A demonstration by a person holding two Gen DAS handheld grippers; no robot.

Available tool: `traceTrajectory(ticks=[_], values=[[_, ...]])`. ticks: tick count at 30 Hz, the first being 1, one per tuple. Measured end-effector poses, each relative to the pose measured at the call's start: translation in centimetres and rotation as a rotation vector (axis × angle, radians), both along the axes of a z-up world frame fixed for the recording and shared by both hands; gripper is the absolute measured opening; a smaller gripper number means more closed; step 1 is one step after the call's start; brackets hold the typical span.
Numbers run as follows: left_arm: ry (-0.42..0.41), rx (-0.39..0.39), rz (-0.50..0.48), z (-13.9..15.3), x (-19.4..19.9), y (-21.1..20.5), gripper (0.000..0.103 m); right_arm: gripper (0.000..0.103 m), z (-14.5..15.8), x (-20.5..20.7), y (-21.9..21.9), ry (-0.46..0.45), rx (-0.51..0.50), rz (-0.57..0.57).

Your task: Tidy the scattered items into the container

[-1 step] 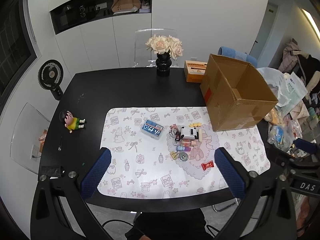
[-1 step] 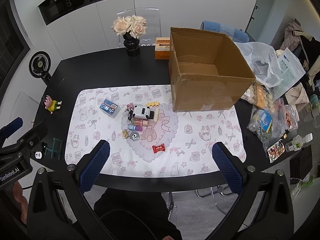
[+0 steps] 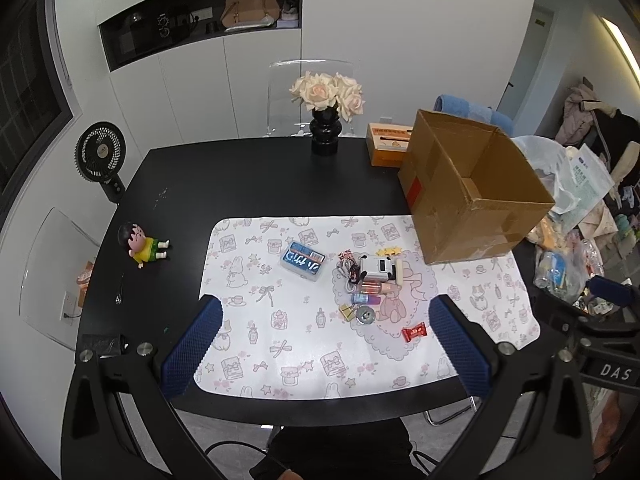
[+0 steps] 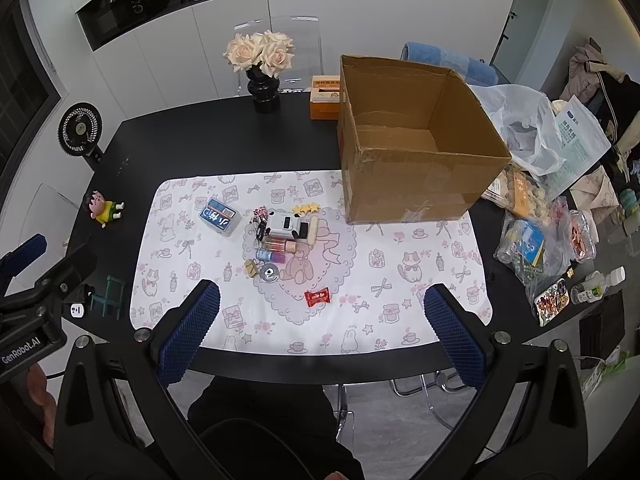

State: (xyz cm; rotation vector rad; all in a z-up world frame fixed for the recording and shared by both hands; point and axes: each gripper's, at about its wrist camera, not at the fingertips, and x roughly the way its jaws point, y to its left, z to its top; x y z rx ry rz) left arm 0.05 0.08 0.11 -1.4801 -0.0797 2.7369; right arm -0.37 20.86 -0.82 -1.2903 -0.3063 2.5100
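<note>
An open, empty cardboard box point(image 3: 476, 216) point(image 4: 412, 184) stands at the patterned mat's point(image 3: 280, 344) point(image 4: 420, 312) far right corner. Small items lie clustered mid-mat: a blue box point(image 3: 302, 262) point(image 4: 219, 217), a white gadget point(image 3: 376, 267) point(image 4: 285, 224), little bottles point(image 3: 366, 299) point(image 4: 272, 256), a round metal piece point(image 3: 365, 314) point(image 4: 269, 272) and a red candy wrapper point(image 3: 415, 332) point(image 4: 318, 297). A toy figure point(image 3: 142, 246) point(image 4: 103, 207) lies on the black table to the left. My left gripper point(image 3: 325, 304) and right gripper point(image 4: 322, 291) hover open above the near edge, both empty.
A vase of roses point(image 3: 326, 136) point(image 4: 264, 92) and an orange tissue box point(image 3: 386, 146) stand at the back. Plastic bags point(image 4: 532, 252), a phone point(image 4: 552, 304) and a bottle point(image 4: 598, 282) crowd the right edge. A fan point(image 3: 100, 152) is at the left, a tiny green chair point(image 4: 108, 294) near it.
</note>
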Motion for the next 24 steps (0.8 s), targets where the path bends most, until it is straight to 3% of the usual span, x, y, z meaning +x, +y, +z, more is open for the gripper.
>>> traceTrajectory(ticks=[24], values=[[0.036,0.038,0.0,0.4,0.5,0.0,0.103,0.103,1.2,1.0,0.0,0.038,0.012,0.032]])
